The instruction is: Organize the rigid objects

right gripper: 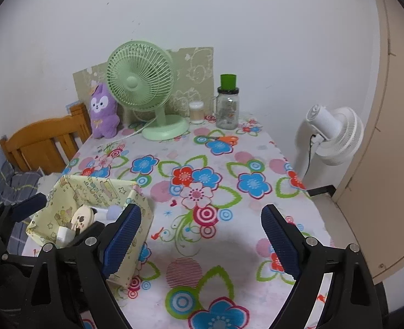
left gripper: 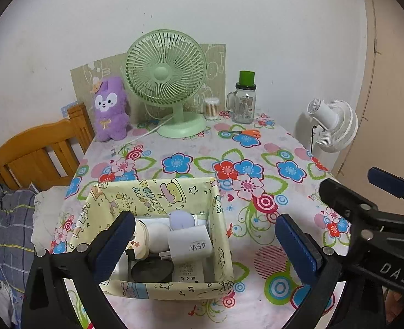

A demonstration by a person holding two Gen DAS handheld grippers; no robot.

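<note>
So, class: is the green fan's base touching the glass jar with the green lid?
Apart. The left wrist view shows the green fan base and glass jar separated by tablecloth and a cotton-swab tub.

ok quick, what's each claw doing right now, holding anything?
Left claw: open, nothing held, above the yellow storage box.
Right claw: open, nothing held, over the flowered tablecloth.

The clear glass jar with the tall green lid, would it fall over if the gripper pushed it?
The clear glass jar with the tall green lid looks rigid and probably breakable. It stands upright and tall, so a high push might tip it. Smooth glass could slip between pads.
</note>
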